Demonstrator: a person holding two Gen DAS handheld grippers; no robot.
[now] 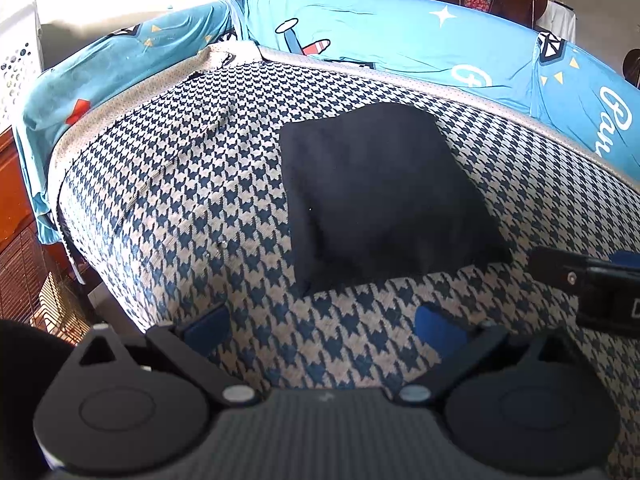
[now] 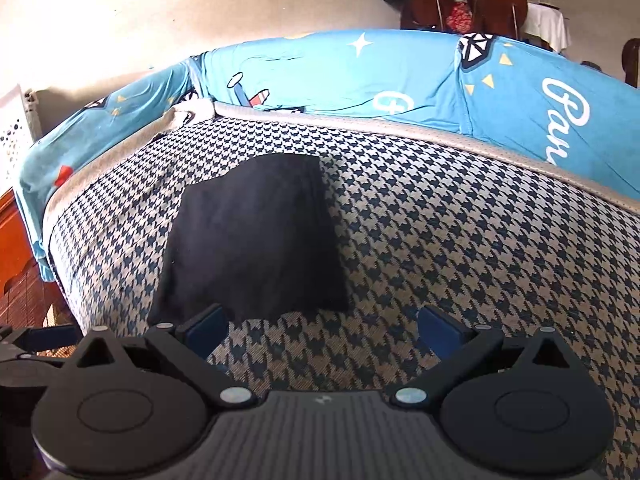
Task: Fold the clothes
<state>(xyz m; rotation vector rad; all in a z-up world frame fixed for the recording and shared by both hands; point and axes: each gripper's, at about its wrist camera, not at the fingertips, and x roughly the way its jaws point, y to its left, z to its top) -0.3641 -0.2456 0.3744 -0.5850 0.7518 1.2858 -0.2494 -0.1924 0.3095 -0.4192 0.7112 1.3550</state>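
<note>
A dark navy garment (image 1: 380,196) lies folded into a compact rectangle on the houndstooth cover (image 1: 180,216) of the bed. My left gripper (image 1: 324,324) hovers open just in front of its near edge, blue pads apart with only cover between them. In the right wrist view the same folded garment (image 2: 252,236) sits ahead and to the left. My right gripper (image 2: 322,330) is open too, its left pad (image 2: 208,328) overlapping the garment's near edge in the view. The right gripper's body (image 1: 592,284) shows at the right edge of the left wrist view.
A blue cartoon-print sheet (image 1: 380,36) runs along the bed's far side and left end. Wooden chairs (image 2: 464,0) with clothes on them stand at the back right. A white perforated bin (image 1: 16,64) and wooden flooring (image 1: 20,240) lie to the left, past the bed's edge.
</note>
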